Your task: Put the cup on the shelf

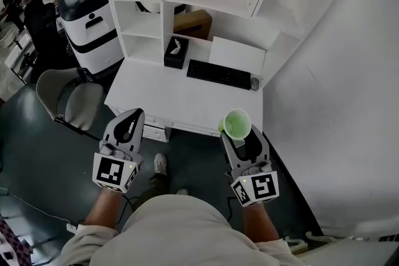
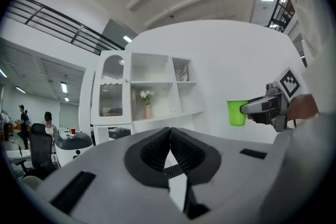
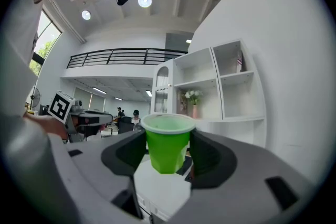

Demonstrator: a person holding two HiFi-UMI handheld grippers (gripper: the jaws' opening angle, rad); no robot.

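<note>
One green cup (image 3: 167, 145) sits upright between the right gripper's (image 1: 239, 136) two fingers, which clamp its sides just under the rim. Beyond the fingertips, well apart, stands the white shelf (image 3: 233, 77) above a desk (image 1: 163, 96). Off to the side, the left gripper (image 2: 169, 145) has its fingers pressed together on nothing.

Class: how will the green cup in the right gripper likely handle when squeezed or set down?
The cup looks thin and empty: probably light, and may dent if squeezed. Its base is narrower than its rim, so it may tip easily.
</note>
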